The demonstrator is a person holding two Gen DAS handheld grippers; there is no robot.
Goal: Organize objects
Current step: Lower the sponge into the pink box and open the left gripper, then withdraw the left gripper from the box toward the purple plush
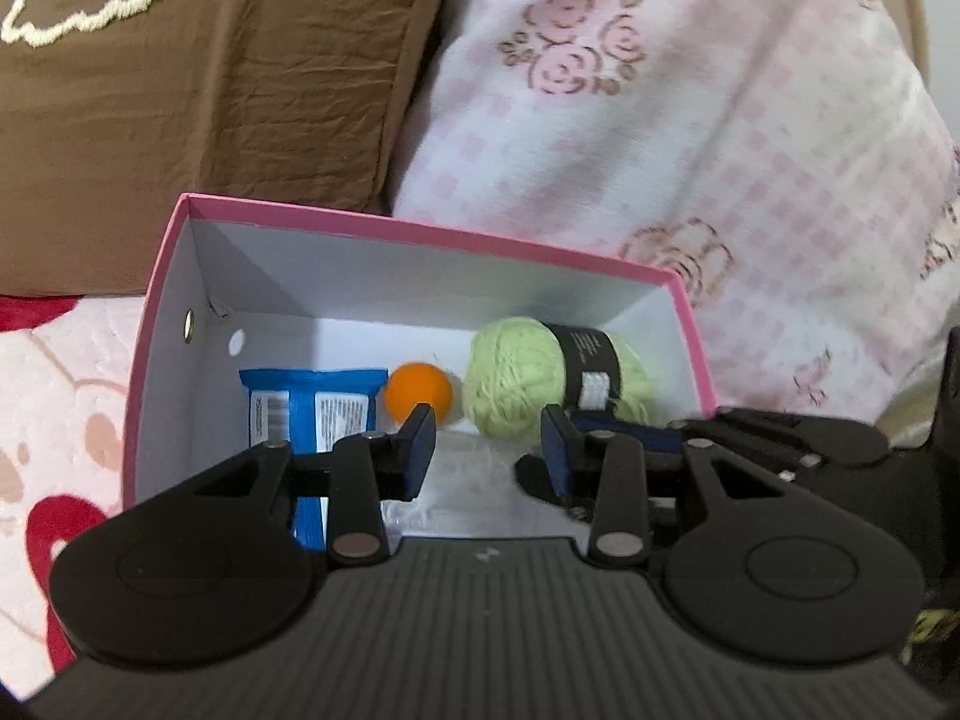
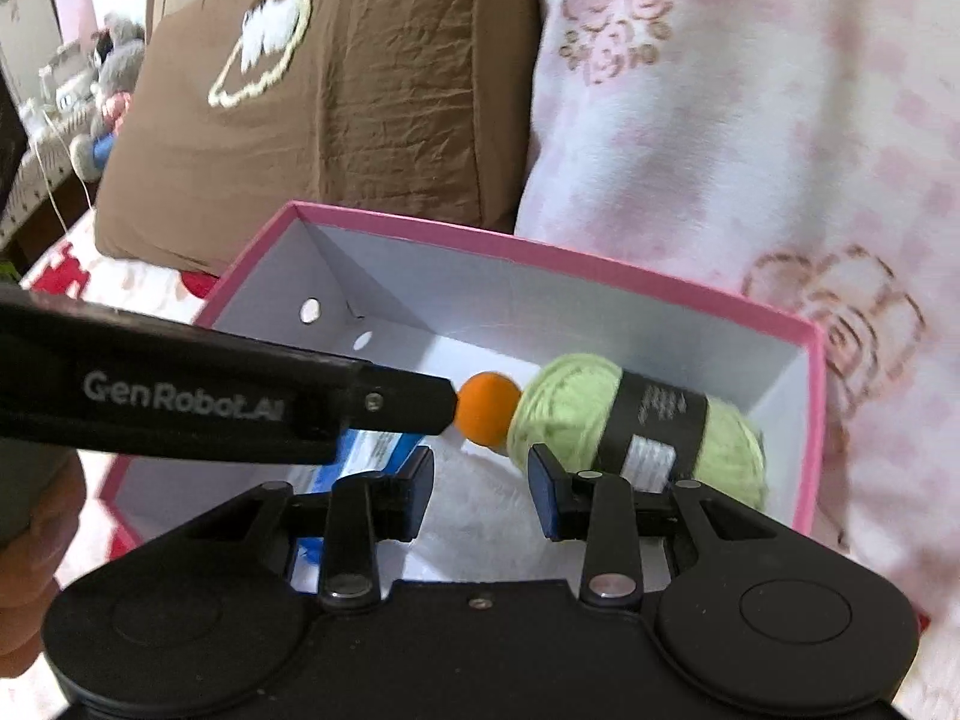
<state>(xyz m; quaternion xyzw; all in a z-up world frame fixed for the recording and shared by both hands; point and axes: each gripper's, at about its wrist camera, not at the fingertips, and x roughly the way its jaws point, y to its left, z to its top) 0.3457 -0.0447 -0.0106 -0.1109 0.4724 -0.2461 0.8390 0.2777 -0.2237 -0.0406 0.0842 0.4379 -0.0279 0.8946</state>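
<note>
we hold both claws just over the near edge of the pink box (image 1: 420, 234), the left gripper (image 1: 487, 450) and right gripper (image 2: 480, 495) each empty with pads slightly parted. just beyond them lie a blue packet (image 1: 312, 408), an orange ball (image 1: 417, 393) and a green yarn skein (image 2: 630, 420). the skein's long axis runs left to right, nearest our right claw.

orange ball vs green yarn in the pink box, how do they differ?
Size: the orange ball is clearly smaller than the green yarn skein.
Shape and surface: the orange ball is a smooth round sphere; the green yarn skein is an oblong, fuzzy wound bundle lying on its side.
Label: the green yarn skein wears a black paper band; the orange ball is plain.
Shared: both rest side by side on the floor of the pink box, near its far wall, neither held.
</note>
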